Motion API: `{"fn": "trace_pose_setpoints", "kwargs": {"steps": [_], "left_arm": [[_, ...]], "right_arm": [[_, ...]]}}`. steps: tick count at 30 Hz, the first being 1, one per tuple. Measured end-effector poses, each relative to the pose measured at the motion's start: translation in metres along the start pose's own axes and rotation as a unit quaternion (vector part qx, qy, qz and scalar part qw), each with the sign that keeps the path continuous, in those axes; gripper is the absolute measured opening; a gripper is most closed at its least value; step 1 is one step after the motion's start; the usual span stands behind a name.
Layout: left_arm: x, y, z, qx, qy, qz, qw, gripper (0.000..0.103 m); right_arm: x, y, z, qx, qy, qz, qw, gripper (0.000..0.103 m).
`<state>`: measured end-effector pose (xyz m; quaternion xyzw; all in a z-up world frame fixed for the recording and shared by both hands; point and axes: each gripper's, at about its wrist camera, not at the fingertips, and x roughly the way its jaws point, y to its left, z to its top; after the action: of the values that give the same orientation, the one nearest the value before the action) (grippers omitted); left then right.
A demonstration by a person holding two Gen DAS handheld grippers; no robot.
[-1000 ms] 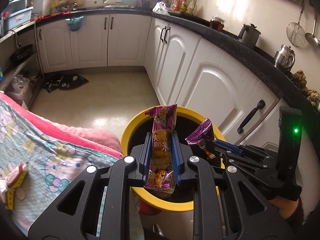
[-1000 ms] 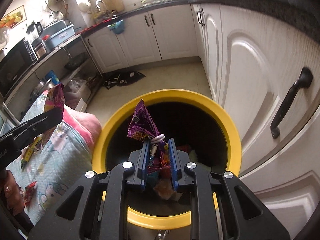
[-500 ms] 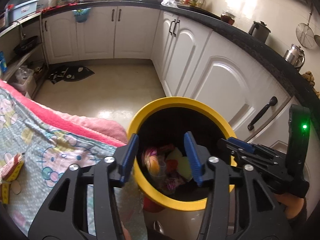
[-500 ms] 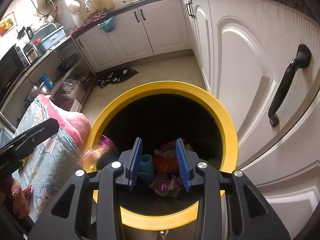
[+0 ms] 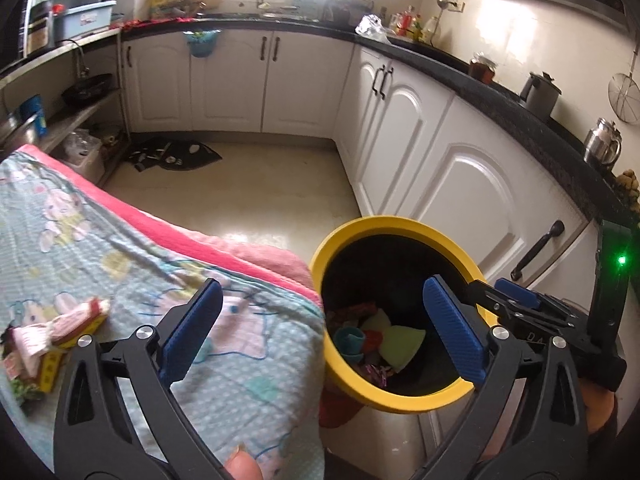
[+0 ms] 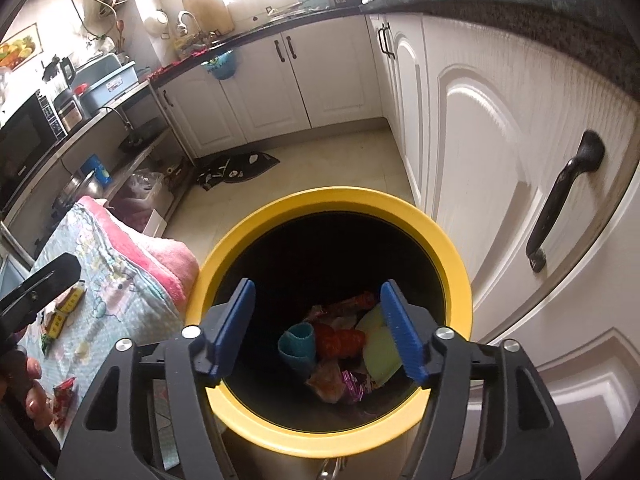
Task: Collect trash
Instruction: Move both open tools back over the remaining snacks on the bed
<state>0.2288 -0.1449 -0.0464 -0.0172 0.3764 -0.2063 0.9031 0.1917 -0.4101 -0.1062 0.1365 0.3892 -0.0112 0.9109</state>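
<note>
On the table's cartoon-print cloth (image 5: 100, 248) at the left lie leftover wrappers (image 5: 48, 340). The left claw (image 5: 320, 328) gapes wide, empty, straddling cloth edge and yellow-rimmed bin (image 5: 400, 226). The right claw (image 6: 318, 330), wide open and empty, hangs over binned trash (image 6: 340, 352).

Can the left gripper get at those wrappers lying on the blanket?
Probably yes: the left gripper is open and empty, and the wrappers lie uncovered on the blanket just to its left.
</note>
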Motion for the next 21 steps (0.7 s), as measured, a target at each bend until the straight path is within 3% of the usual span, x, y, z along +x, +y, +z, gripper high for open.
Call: {"fn": "trace_pose_setpoints", "kwargs": {"steps": [8,21], "left_arm": [[-0.04,0.032,-0.001,-0.026,-0.03,0.033,0.9987,0.092],[-0.115,0.101,-0.011,-0.08,-0.084,0.097,0.9885,0.092]], "right_arm": [[-0.027,0.027,0.007,-0.028,-0.034,0.023,0.999,0.073],[-0.075,0.114,0.0,-0.102,-0.059,0.119,0.986,0.075]]}}
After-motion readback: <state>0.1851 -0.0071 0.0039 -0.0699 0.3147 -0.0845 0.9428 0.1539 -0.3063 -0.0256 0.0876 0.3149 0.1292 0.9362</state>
